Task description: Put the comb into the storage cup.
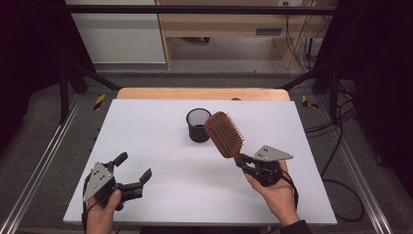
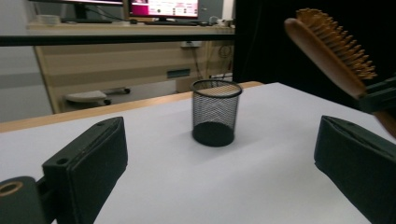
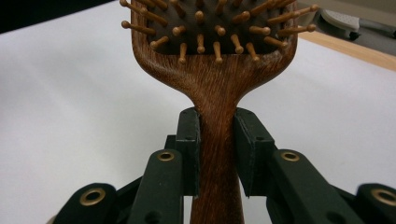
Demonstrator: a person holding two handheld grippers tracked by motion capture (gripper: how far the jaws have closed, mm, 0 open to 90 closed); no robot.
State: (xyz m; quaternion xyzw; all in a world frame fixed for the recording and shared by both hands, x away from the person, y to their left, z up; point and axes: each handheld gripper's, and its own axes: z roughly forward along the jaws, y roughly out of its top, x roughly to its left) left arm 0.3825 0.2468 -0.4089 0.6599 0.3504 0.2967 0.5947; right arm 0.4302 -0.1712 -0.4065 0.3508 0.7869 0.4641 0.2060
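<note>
Both grippers sit on the person's side of the black wire-mesh cylindrical cup [image 1: 198, 125], which stands upright toward the far middle of the white rectangular tabletop [image 1: 146, 126].

The right gripper [image 1: 245, 162], held in the person's right hand [image 1: 277, 192], is clamped on the handle of a brown wooden paddle hairbrush with wooden pins [image 1: 224, 134]. In the right gripper view its two black jaws press against either side of the narrow handle just below where it widens into the head, and the hairbrush [image 3: 212, 70] rises straight up from between them with its pins facing the camera. From the high view the brush is lifted off the tabletop and slants up and away from the hand, its head just to the right of the cup and overlapping the cup's rim in that picture; whether the two touch I cannot tell. From the left gripper view the brush head [image 2: 334, 49] hangs in the air to the right of the cup [image 2: 215, 112] and higher than its rim, apart from it.

The left gripper [image 1: 134, 168], in the person's left hand [image 1: 103, 212], is well to the near left of the cup, its jaws spread wide with nothing between them. They point roughly toward the cup, which stands centred between them in the left gripper view.
</note>
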